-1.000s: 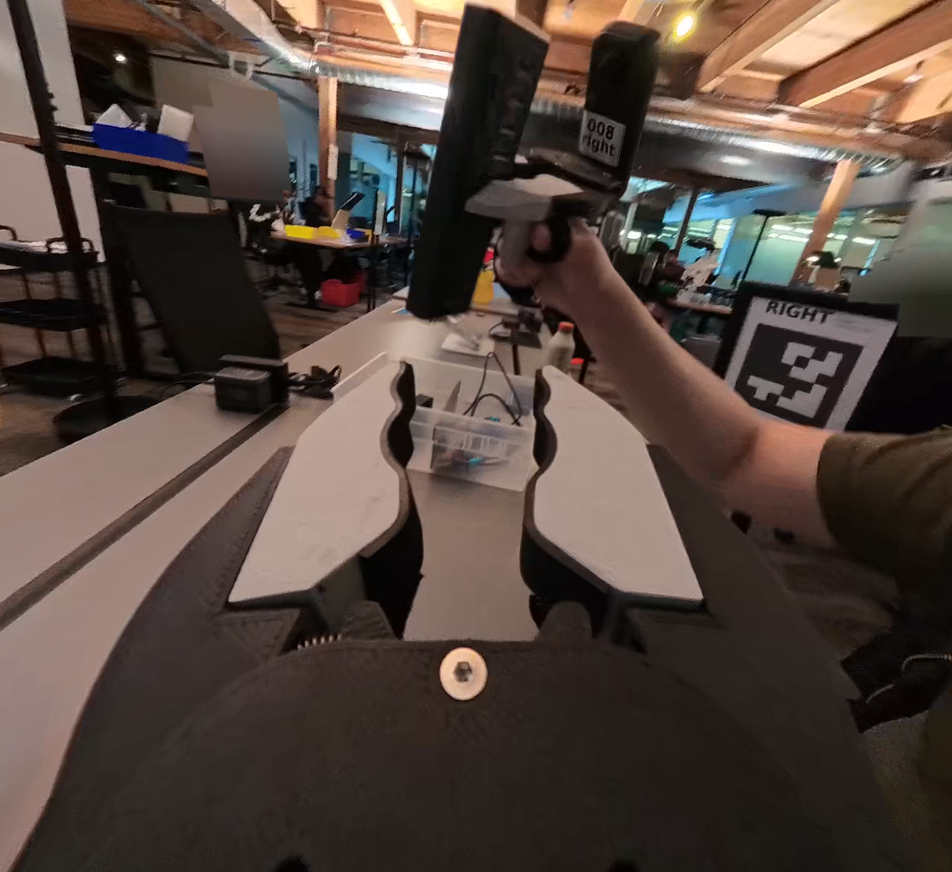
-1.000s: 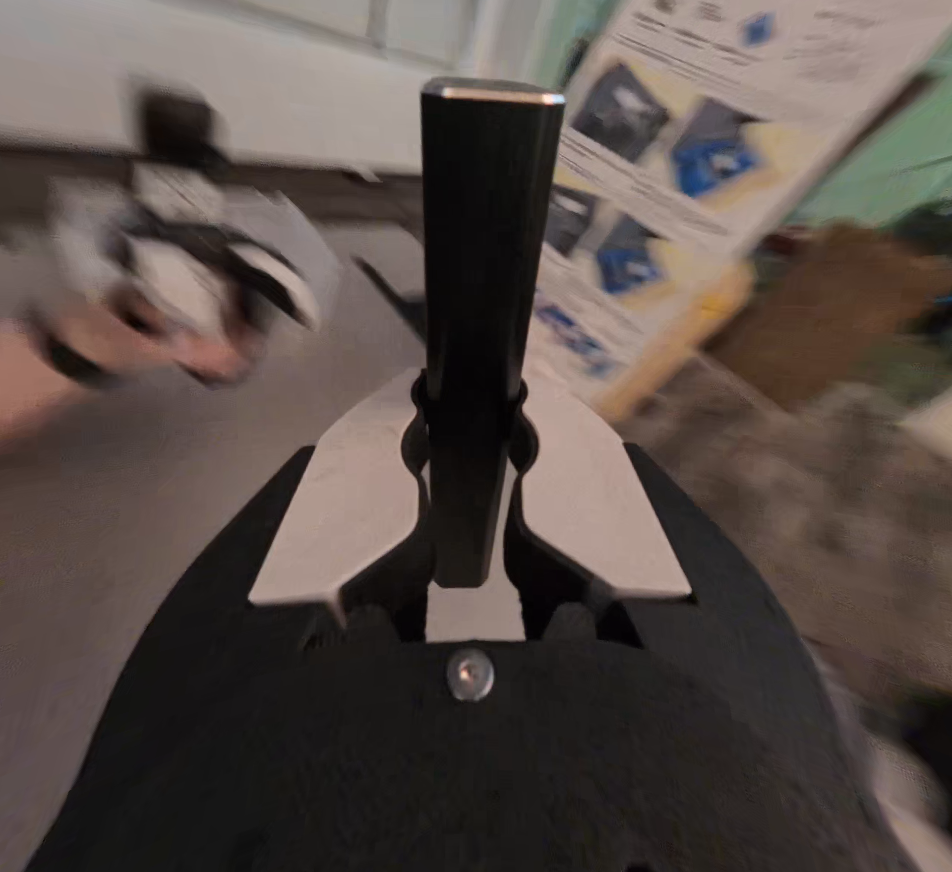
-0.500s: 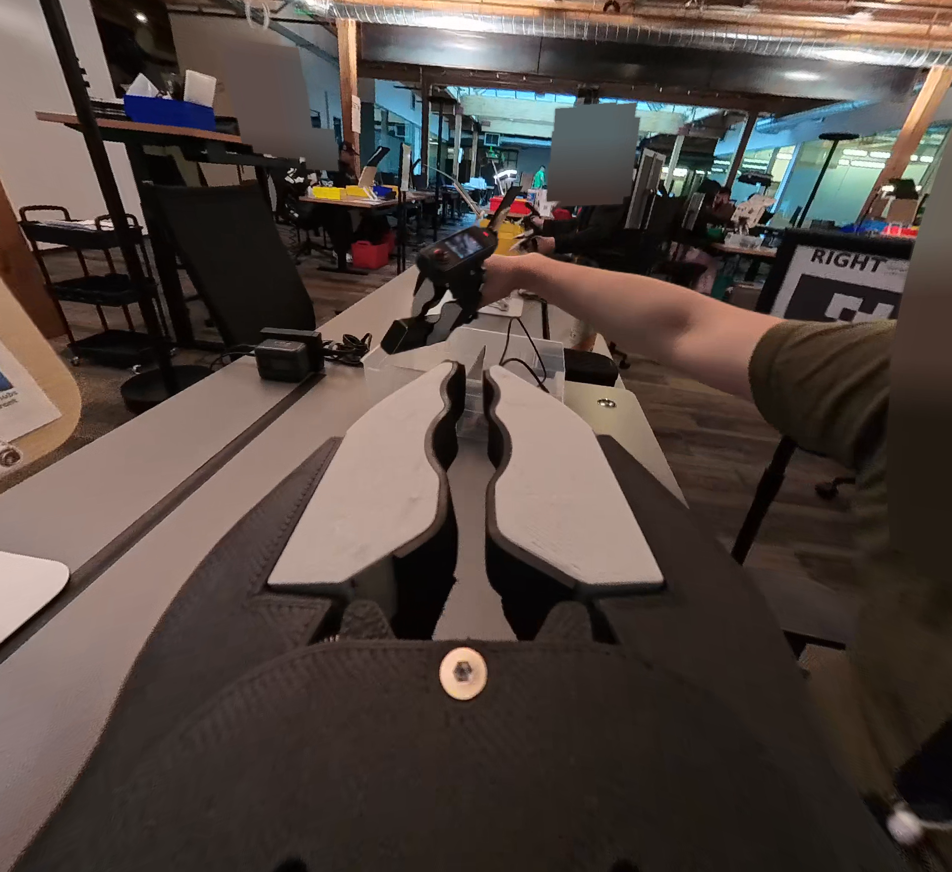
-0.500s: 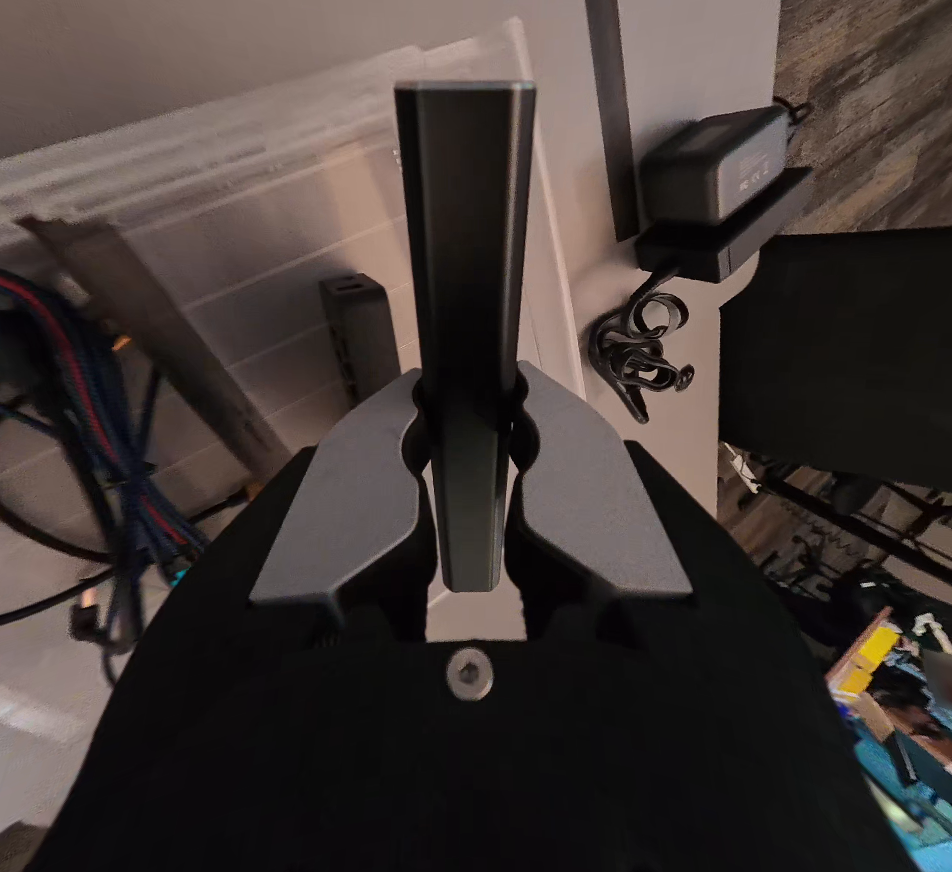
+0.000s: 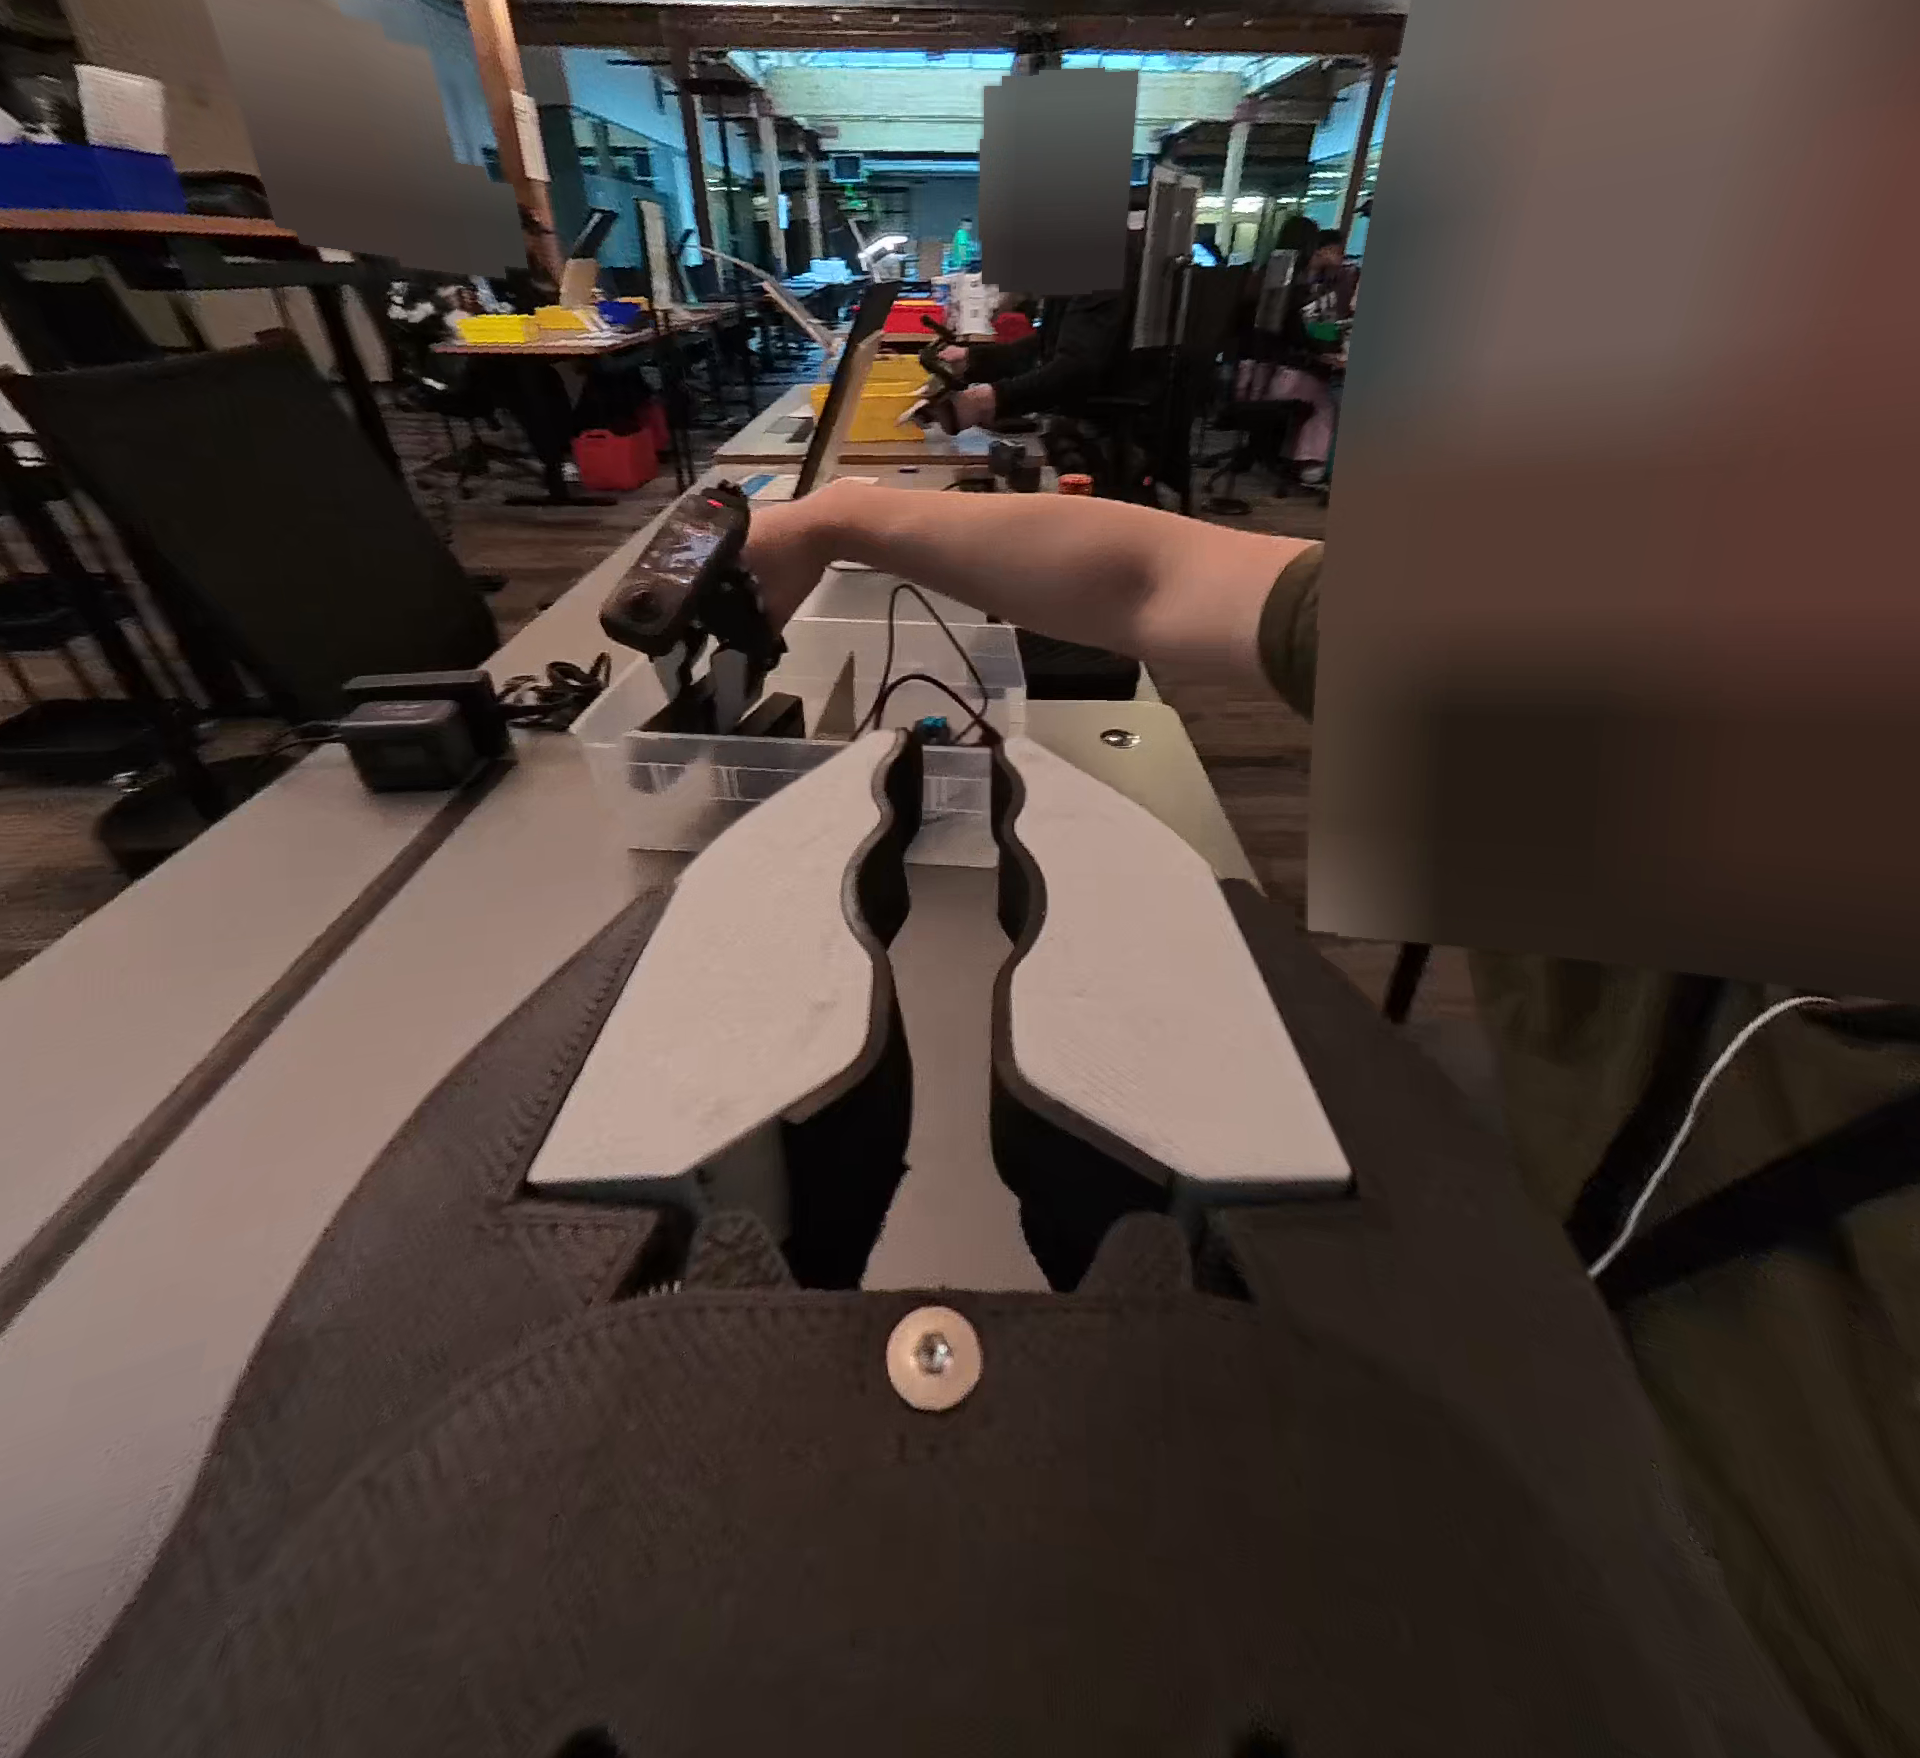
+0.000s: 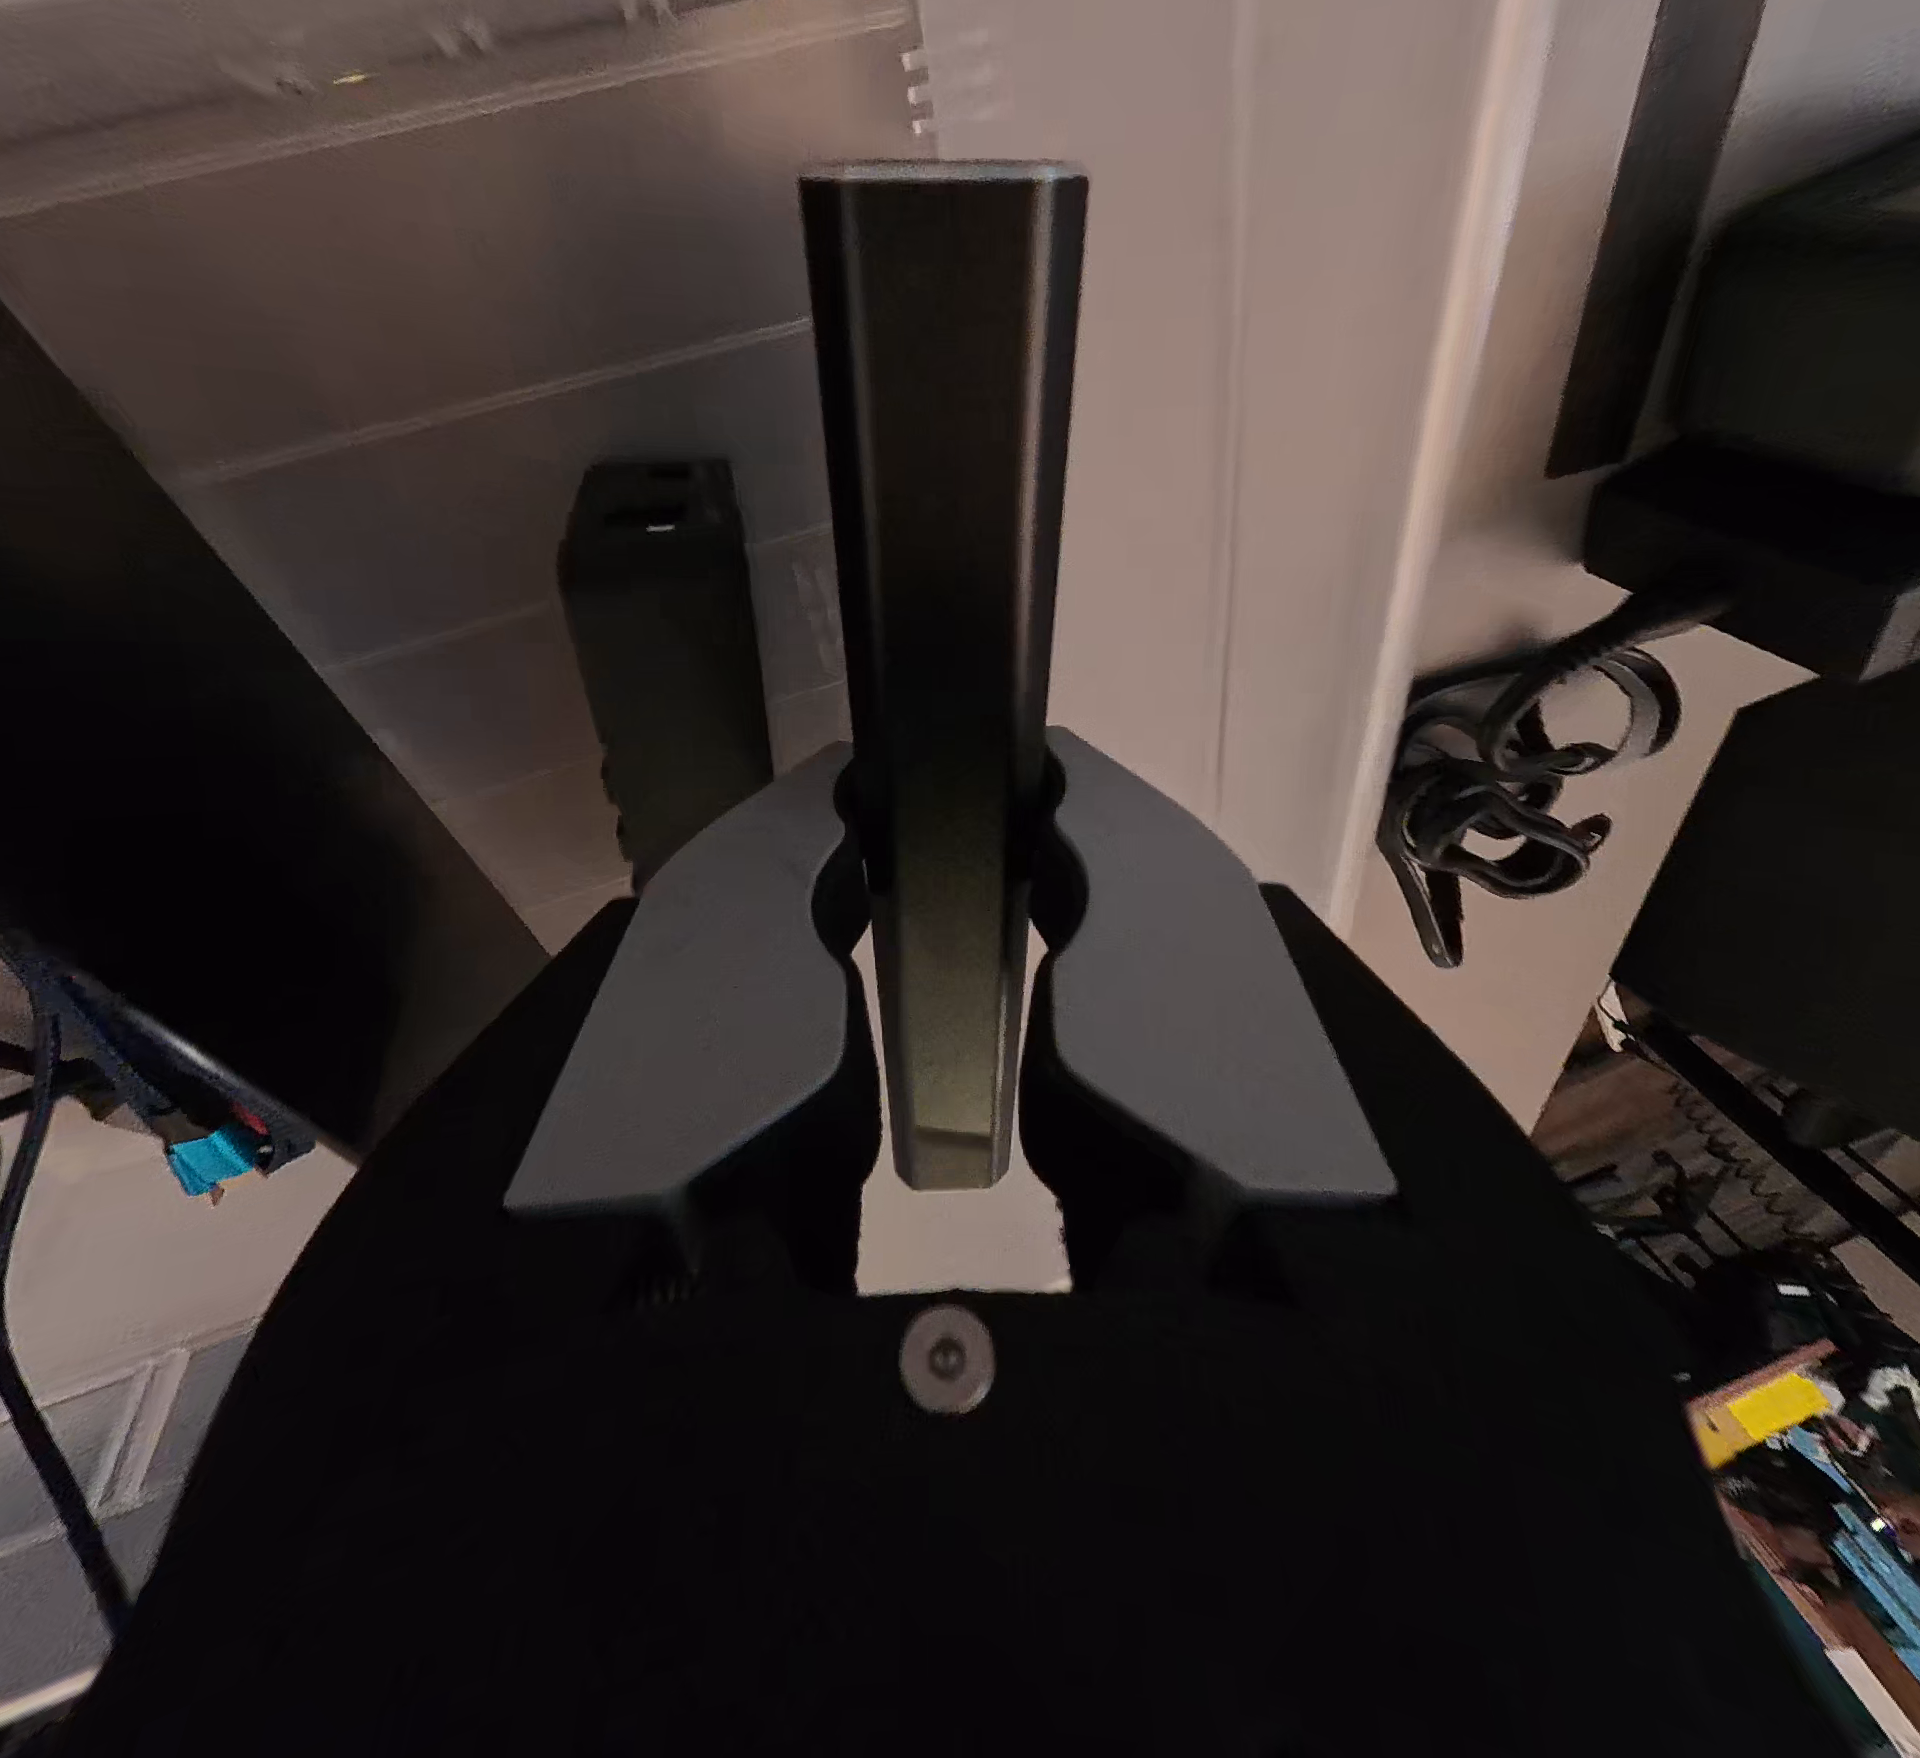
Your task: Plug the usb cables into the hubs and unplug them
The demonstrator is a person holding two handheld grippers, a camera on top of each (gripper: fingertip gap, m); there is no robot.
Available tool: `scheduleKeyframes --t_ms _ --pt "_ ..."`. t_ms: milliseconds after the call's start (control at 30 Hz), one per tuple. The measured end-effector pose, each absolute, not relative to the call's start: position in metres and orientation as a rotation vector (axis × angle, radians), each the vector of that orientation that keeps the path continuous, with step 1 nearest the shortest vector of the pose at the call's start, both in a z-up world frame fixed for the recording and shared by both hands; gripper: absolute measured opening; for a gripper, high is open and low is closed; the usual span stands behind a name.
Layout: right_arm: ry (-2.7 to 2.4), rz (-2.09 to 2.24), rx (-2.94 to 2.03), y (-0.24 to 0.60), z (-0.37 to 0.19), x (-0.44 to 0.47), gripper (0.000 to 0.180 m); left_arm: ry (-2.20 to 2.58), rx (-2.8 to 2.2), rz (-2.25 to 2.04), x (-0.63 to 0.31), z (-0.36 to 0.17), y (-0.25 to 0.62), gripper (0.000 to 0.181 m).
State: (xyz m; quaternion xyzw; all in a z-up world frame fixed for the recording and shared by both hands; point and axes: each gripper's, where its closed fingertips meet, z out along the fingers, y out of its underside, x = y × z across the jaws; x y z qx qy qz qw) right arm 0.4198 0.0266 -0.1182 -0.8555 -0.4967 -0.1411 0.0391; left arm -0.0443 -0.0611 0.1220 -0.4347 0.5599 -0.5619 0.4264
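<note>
1. Bare grey counter (image 5: 260,929) lies open before the clear plastic bin (image 5: 727,763).
2. Inside the clear plastic bin, a second dark rectangular hub (image 6: 665,648) and tangled cables (image 6: 94,1074) crowd the floor.
3. A black power brick (image 5: 421,742) sits left of the clear plastic bin.

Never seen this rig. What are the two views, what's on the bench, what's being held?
No robot arm: a person carries a hand-held two-finger gripper in each hand, each with a camera looking along its fingers.

The left wrist view shows the left gripper, open and empty, over a grey table. Ahead, the person's arm reaches the right gripper down into a clear plastic bin holding cables. A black power adapter lies to the bin's left.

The right wrist view looks down into that bin: the right gripper is shut on a long dark hub. Another dark hub lies on the bin floor.
</note>
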Motion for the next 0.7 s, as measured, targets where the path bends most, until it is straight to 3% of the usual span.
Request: scheduleKeyframes --t_ms 267,433,600,700 --pt "-1.584 -0.446 -2.586 0.027 -0.125 0.420 0.028 1.370 -1.131 -1.434 -0.044 0.116 -0.048 0.011" --pt "-1.536 -0.544 -2.524 0.029 -0.099 0.423 0.026 1.357 -1.132 -1.450 -0.048 0.119 -0.047 0.014" --pt "-1.029 -0.705 -2.255 0.012 0.002 0.427 0.025 1.261 -1.126 -1.416 -0.069 0.141 -0.040 0.019" --pt "-0.491 -0.616 -2.116 -0.052 0.053 0.448 0.041 1.149 -1.158 -1.316 -0.089 0.154 -0.024 0.022"
